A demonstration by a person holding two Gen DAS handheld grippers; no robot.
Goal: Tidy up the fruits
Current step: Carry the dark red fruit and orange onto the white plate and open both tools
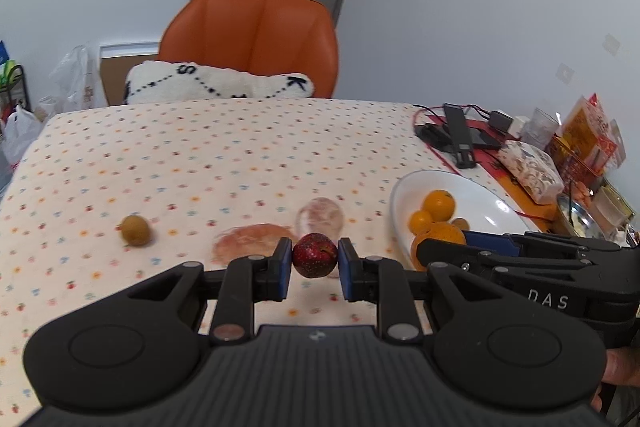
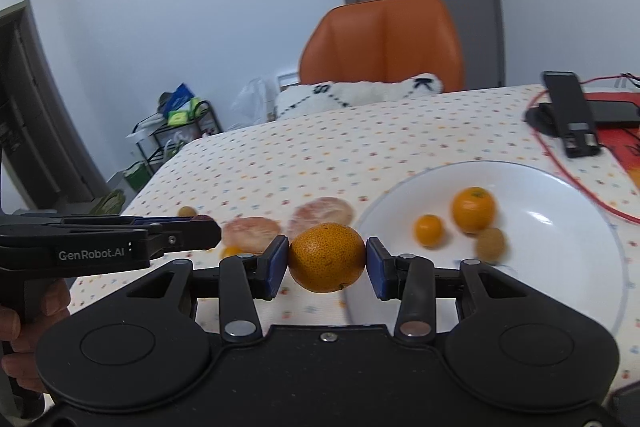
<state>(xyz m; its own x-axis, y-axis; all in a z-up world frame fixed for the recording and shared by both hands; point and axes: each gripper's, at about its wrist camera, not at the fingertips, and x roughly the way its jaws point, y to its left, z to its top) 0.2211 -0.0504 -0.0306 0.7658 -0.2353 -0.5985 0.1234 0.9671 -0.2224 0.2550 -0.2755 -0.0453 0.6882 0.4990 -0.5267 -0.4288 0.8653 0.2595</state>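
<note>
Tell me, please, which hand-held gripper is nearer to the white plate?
Right. The right hand-held gripper, holding an orange, is at the white plate rim; the left hand-held gripper is further left.

Three fruits (image 2: 472, 209) lie in the bowl (image 2: 560, 195), right of two peeled pieces (image 2: 250, 231) on the table (image 1: 200, 155).

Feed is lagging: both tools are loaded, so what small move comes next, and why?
Probably carry the right tool forward-right over the white plate and release its orange: similar oranges already lie there, and the rim is just beside it. The left tool can keep holding the red fruit.
</note>
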